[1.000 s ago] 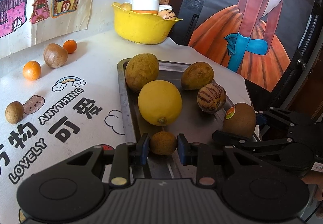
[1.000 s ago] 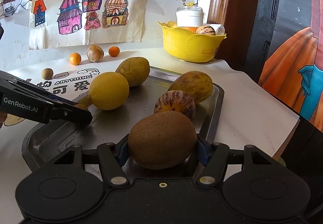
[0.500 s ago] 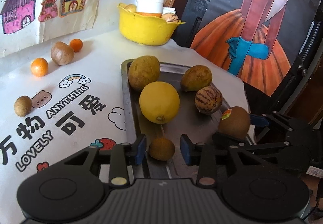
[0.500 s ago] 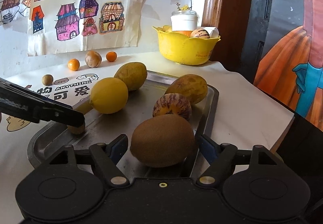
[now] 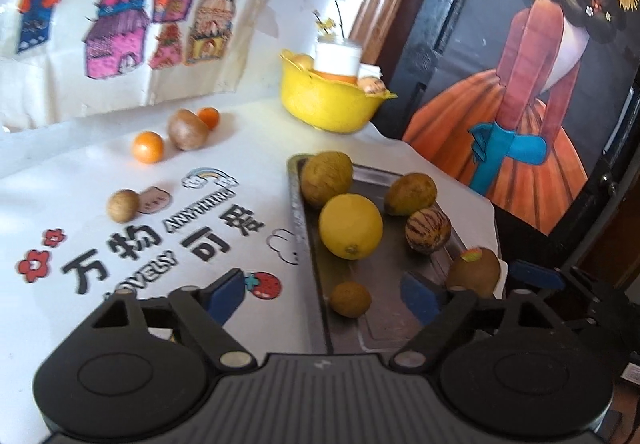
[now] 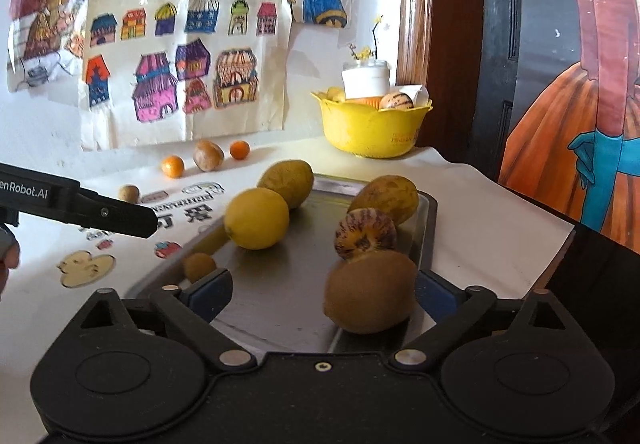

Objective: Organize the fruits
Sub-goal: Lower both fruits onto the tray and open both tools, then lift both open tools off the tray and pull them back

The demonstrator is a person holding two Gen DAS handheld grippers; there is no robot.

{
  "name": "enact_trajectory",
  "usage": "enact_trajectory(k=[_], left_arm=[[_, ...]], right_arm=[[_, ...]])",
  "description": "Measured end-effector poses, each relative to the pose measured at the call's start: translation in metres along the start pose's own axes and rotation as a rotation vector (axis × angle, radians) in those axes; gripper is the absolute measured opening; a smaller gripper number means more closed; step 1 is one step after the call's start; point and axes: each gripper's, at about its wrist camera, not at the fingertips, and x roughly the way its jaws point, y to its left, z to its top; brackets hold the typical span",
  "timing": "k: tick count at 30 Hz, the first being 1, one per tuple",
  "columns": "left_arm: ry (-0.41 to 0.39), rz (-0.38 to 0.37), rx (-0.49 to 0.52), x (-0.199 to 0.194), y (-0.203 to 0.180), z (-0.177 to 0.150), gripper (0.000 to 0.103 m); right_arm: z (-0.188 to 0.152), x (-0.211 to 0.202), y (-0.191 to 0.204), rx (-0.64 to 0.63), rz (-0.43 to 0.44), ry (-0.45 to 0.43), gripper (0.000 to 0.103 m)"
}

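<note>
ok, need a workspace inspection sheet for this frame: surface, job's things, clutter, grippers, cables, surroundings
Surface: white printed tablecloth with cartoon lettering; metal tray on it.
Job's things: on the tray, a lemon, two yellow-green fruits, a striped fruit, a kiwi and a small brown fruit. Off the tray, two small oranges and two brown fruits.
Clutter: yellow bowl holding a white jar and more fruit.
Grippers: left gripper jaws opening, small brown fruit between them, untouched; right gripper jaws opening around the kiwi, pads clear.
Cables: nothing seen.
Surroundings: children's drawings on the wall, painted figure on a dark panel.
</note>
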Motion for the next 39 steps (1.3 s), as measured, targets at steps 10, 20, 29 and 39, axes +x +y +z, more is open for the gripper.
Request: enact_trajectory(k=[10,20,29,39], left_arm=[[-0.063,0.046,-0.014,-0.041,0.009,-0.01,0.102],[-0.095,0.089,-0.018,-0.078,0.018,-0.03,0.102],[-0.097,0.138,-0.021,-0.105,0.028,-0.051,0.102],[-0.1,0.189,-0.034,-0.134,0.044,-0.069,0.102]], right_arm=[[-0.004,-0.033,0.014,0.07,-0.002,-0.026,0.102],[-0.021,-0.066,0.031,0.108,0.0,-0.016,0.102],[-0.037,-0.093,0.057,0.088,-0.003,0.012,0.102],[-0.035,-0.11,0.084,0.064,0.021,0.03,0.102]])
